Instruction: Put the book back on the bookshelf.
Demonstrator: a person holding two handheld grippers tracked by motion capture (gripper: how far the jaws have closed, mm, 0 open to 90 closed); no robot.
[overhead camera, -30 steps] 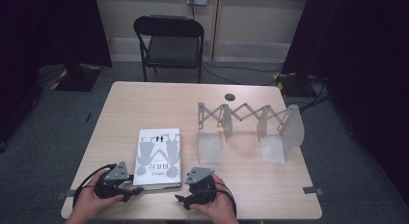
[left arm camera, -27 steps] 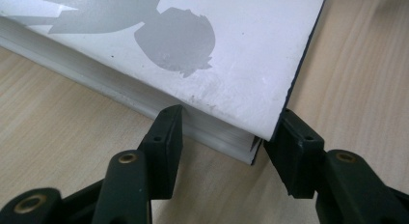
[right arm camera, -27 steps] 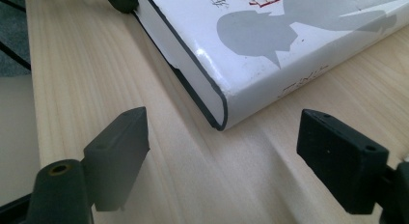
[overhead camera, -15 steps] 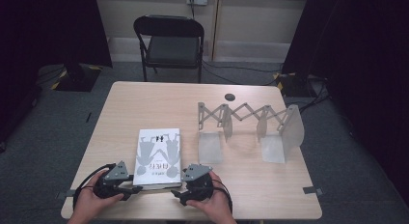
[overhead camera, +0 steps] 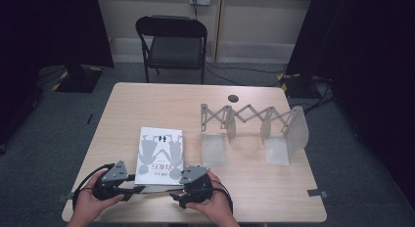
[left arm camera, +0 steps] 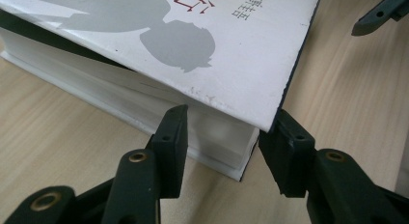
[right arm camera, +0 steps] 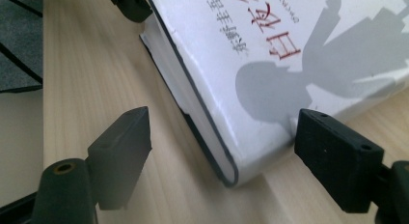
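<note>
A white book point(overhead camera: 161, 153) with grey silhouettes and red lettering lies flat on the table's near half. My left gripper point(overhead camera: 139, 189) is at its near left corner. In the left gripper view the jaws have just been closing and my left gripper point(left arm camera: 226, 132) now touches that corner of the book point(left arm camera: 217, 64) on both sides, with the cover lifted a little off the pages. My right gripper point(overhead camera: 177, 193) is at the near right corner. In the right gripper view my right gripper point(right arm camera: 222, 132) stands open, straddling the spine corner of the book point(right arm camera: 289, 64), and its left finger point(right arm camera: 120, 147) is clear of the spine.
A metal accordion rack point(overhead camera: 254, 124) with upright divider plates stands right of the book. A small black disc point(overhead camera: 233, 98) lies near the far edge of the table point(overhead camera: 147, 104). A black folding chair point(overhead camera: 171, 41) stands beyond it.
The right gripper has edged slightly left, up to the book's near right corner. The left hand has stayed at the left corner.
</note>
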